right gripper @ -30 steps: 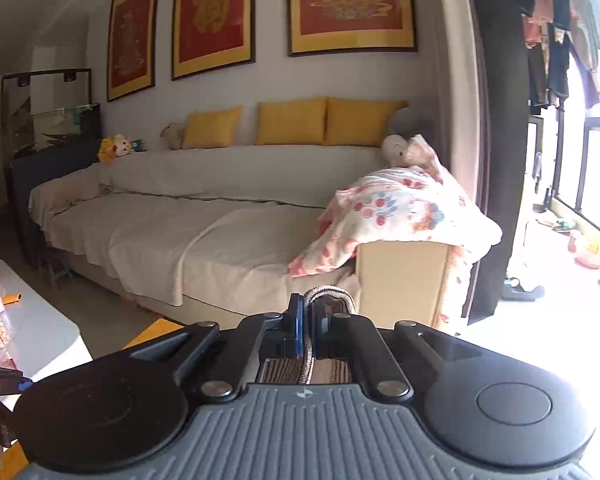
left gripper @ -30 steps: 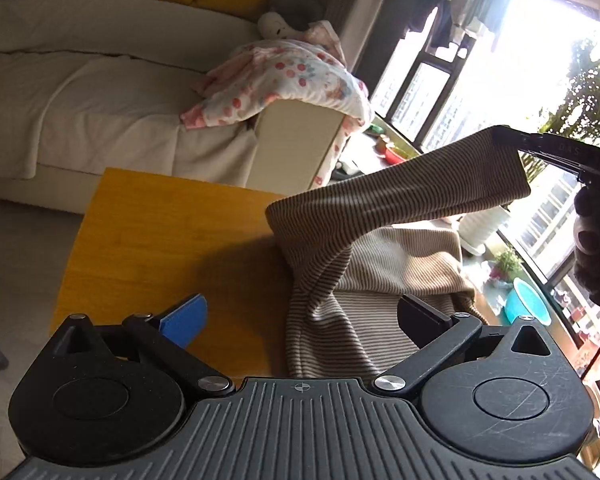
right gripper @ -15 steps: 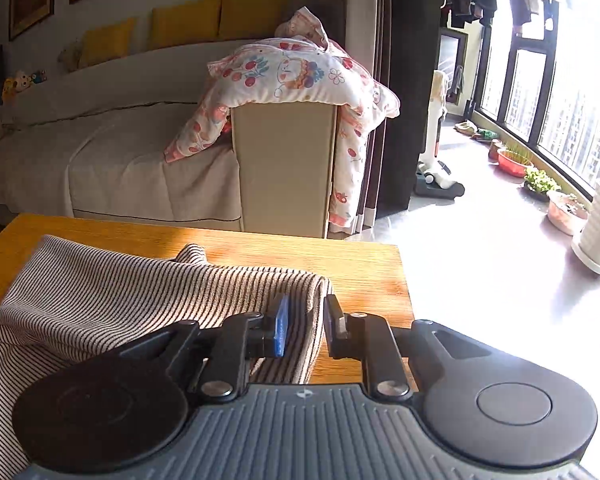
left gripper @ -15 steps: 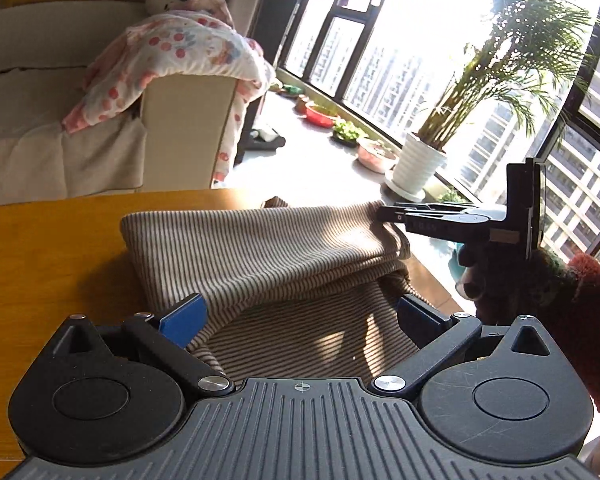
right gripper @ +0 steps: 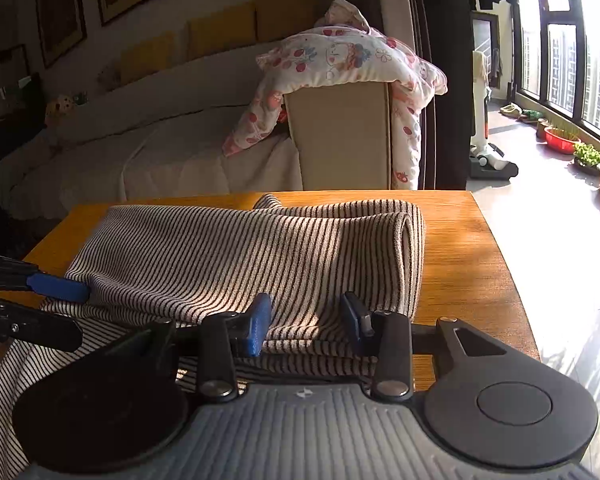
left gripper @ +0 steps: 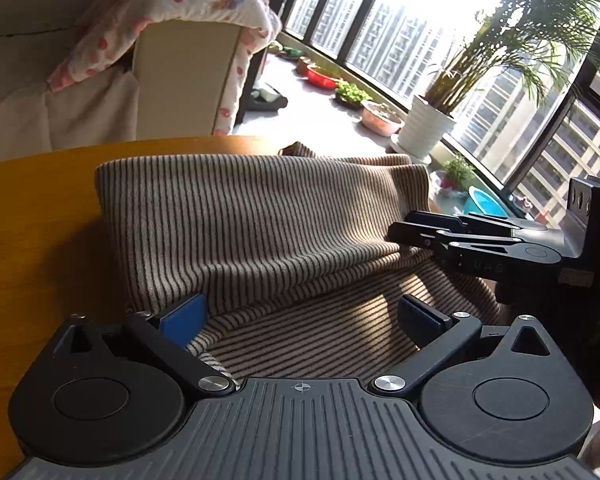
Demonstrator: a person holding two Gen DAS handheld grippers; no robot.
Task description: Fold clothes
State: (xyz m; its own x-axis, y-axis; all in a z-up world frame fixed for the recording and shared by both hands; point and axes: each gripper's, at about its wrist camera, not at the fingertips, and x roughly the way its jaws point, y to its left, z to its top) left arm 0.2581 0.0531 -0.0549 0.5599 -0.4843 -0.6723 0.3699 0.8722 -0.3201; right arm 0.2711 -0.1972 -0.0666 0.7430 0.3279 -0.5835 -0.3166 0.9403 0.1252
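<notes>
A beige garment with thin dark stripes (left gripper: 260, 216) lies folded over on the wooden table (left gripper: 32, 216); it also shows in the right wrist view (right gripper: 240, 256). My left gripper (left gripper: 300, 316) is open, its blue pads apart over the garment's near edge. My right gripper (right gripper: 306, 322) is open, its pads either side of the fold's near edge. The right gripper shows from the side in the left wrist view (left gripper: 404, 228), at the garment's right end. The left gripper's fingers (right gripper: 56, 286) show at the left of the right wrist view.
A beige sofa (right gripper: 180, 152) with a floral blanket (right gripper: 340, 68) over its arm stands beyond the table. Windows, a potted palm (left gripper: 432, 128) and bowls line the floor at the right. The table edge (right gripper: 496, 248) drops to the tiled floor.
The right gripper lowered the lifted garment part onto the table, folding it over, then opened and let go. The left gripper stayed open and swung toward the window side.
</notes>
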